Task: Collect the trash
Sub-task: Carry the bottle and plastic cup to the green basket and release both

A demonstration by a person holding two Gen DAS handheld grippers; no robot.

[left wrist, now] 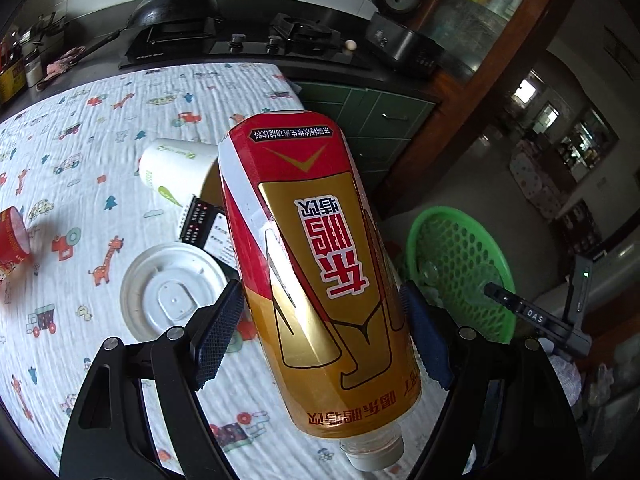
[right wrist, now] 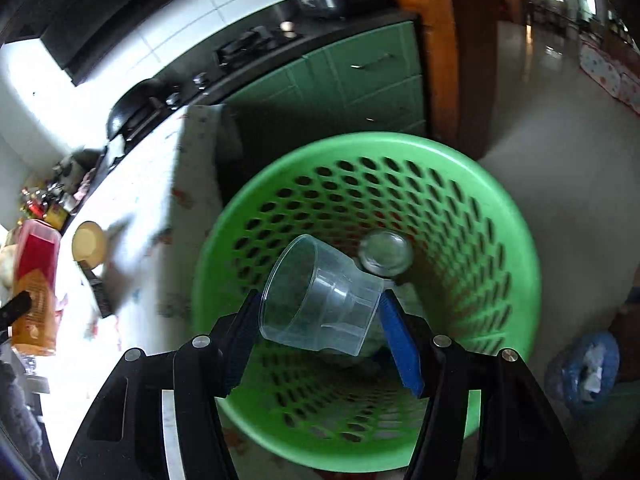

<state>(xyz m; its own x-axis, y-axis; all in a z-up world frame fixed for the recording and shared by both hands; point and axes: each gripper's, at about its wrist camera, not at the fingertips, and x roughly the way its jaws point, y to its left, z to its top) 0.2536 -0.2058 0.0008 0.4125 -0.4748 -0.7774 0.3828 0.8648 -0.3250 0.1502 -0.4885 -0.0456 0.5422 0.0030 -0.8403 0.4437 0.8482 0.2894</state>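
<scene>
My left gripper (left wrist: 324,332) is shut on a red and gold drink bottle (left wrist: 316,264), held cap end toward the camera above the table's right edge. That bottle (right wrist: 34,280) also shows at the far left of the right wrist view. My right gripper (right wrist: 316,320) is shut on a clear plastic cup (right wrist: 320,300), lying sideways between the pads, right over the mouth of the green mesh basket (right wrist: 500,208). A clear glass jar (right wrist: 386,252) lies inside the basket. From the left wrist view the basket (left wrist: 480,240) stands on the floor beyond the table edge.
On the cartoon-print tablecloth (left wrist: 80,152) lie a white paper cup (left wrist: 176,172), a white round lid (left wrist: 172,292), a dark printed packet (left wrist: 208,228) and a red tub (left wrist: 12,236). A gas hob (left wrist: 240,44) and green cabinets (right wrist: 340,76) stand behind. A blue bag (right wrist: 584,368) sits on the floor.
</scene>
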